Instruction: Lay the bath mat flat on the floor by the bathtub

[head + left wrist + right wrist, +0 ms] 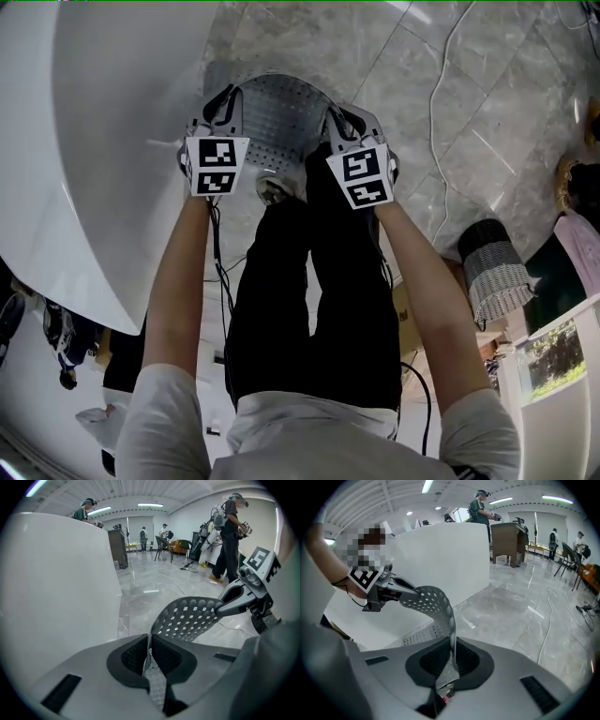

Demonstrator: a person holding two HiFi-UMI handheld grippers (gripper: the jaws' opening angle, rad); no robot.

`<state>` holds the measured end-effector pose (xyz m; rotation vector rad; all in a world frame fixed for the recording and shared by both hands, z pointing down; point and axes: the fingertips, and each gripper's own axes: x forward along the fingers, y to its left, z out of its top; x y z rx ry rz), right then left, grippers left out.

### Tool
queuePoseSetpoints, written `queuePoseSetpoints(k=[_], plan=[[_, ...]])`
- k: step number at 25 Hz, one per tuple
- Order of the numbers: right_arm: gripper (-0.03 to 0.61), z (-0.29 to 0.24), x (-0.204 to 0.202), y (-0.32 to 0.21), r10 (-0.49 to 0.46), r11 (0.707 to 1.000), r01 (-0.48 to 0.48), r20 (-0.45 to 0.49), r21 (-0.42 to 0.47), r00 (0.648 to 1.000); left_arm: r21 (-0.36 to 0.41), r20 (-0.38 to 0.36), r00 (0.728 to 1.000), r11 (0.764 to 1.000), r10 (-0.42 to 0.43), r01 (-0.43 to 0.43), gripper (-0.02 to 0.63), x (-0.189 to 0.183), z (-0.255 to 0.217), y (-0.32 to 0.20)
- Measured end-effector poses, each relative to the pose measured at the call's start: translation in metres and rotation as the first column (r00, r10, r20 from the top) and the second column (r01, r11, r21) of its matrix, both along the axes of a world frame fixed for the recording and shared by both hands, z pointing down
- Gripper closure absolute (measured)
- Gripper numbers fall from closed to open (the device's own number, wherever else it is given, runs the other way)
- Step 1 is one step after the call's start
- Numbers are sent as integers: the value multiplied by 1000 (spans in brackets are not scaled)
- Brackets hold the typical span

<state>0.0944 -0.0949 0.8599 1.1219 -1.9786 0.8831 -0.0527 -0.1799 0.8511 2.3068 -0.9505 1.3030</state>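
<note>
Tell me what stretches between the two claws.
The bath mat, one end in the left claw, the other in the right claw, shown in the head view.

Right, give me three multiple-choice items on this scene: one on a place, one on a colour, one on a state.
1. In the head view, the tub lies on which side of the mat?
A. left
B. right
C. nearer the camera

2. What colour is the mat?
A. blue
B. grey
C. red

3. The mat is:
A. flat on the floor, let go
B. rolled up inside the tub
C. gripped by the left gripper and the right gripper

Key: 1 A, the white tub fills that view's left side. 2 B, it shows grey with holes in every view. 3 C, each gripper view shows the jaws shut on a mat edge.
</note>
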Motion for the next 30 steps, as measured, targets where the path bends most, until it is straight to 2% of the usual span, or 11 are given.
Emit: queuePoseSetpoints(k=[2, 8, 15, 17, 20, 23, 26, 29, 30], plan=[[558, 9, 2, -5, -17, 1000, 17, -5, 4, 1000, -10, 17, 1000, 1000, 5, -5, 583, -3, 10, -4], [558, 31, 19, -23, 25, 1000, -25, 6, -3, 1000, -27, 50, 998, 999, 46, -45, 583, 7, 32, -11], [558, 55, 26, -38, -24, 1000, 24, -4, 13, 1000, -27, 71, 996, 998, 56, -54, 584, 15, 56, -32], [558, 63, 30, -47, -22, 999, 22, -2, 39, 1000, -2, 66, 996, 998, 60, -60, 584, 19, 64, -43], [557, 71, 36, -57, 41, 996, -44, 38, 75, 998, 37, 60, 995, 996, 80, -82, 583, 23, 71, -51], [557, 74, 40, -62, 58, 989, -65, 54, 134, 997, 75, 56, 995, 993, 87, -91, 583, 21, 75, -53], [557, 80, 49, -73, 76, 976, -82, 37, 204, 996, 159, 65, 992, 980, 112, -121, 583, 28, 81, -64], [557, 80, 46, -69, 97, 969, -102, 33, 226, 995, 207, 80, 988, 968, 131, -145, 583, 26, 83, -64], [557, 79, 44, -71, 102, 966, -106, 28, 237, 994, 234, 105, 983, 957, 149, -170, 583, 26, 83, -67]])
